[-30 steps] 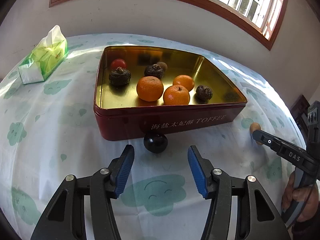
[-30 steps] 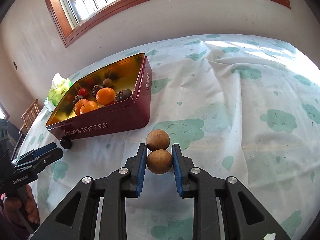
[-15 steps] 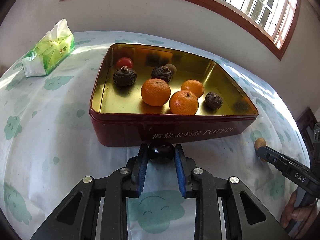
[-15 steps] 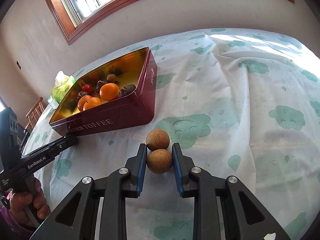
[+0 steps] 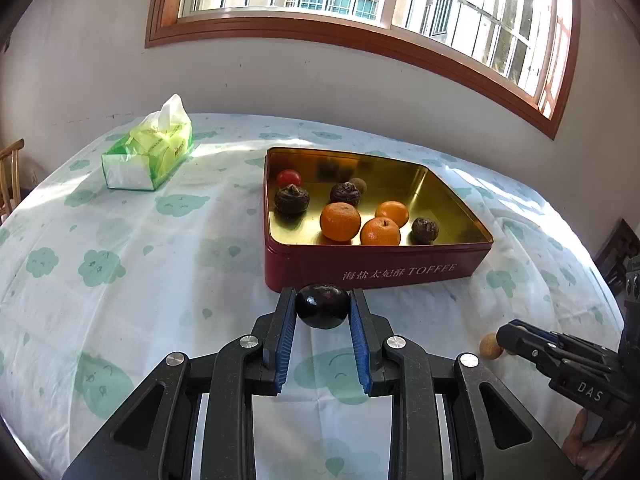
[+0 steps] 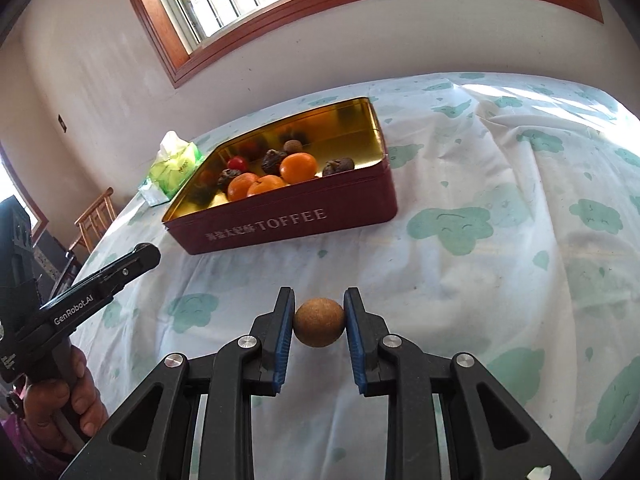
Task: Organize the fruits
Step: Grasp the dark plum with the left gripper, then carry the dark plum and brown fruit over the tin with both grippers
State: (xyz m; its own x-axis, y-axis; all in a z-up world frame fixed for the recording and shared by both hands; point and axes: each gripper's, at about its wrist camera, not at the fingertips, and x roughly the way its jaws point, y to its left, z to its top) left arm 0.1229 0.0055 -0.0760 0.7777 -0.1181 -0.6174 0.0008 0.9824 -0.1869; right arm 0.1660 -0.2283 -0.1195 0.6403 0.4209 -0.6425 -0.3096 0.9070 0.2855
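Note:
My left gripper (image 5: 322, 307) is shut on a dark round plum (image 5: 322, 305) and holds it above the cloth, just in front of the red toffee tin (image 5: 376, 268). The tin holds three oranges (image 5: 340, 221), a red tomato (image 5: 289, 178) and several dark wrinkled fruits (image 5: 291, 199). My right gripper (image 6: 319, 322) is shut on a brown round longan (image 6: 319, 322), lifted above the cloth in front of the tin (image 6: 288, 224). In the left wrist view a brown longan (image 5: 490, 346) shows by the right gripper's tip (image 5: 505, 334); whether it is the held one I cannot tell.
A green tissue pack (image 5: 150, 152) lies on the table at the far left, also in the right wrist view (image 6: 173, 168). The table carries a white cloth with green cloud prints (image 5: 120, 248). A wooden chair (image 6: 94, 218) stands beyond the table's left edge. A wall with a window lies behind.
My left gripper closed on the plum and lifted it off the cloth. My right gripper rose with its longan; the second longan that lay beside it is out of the right wrist view.

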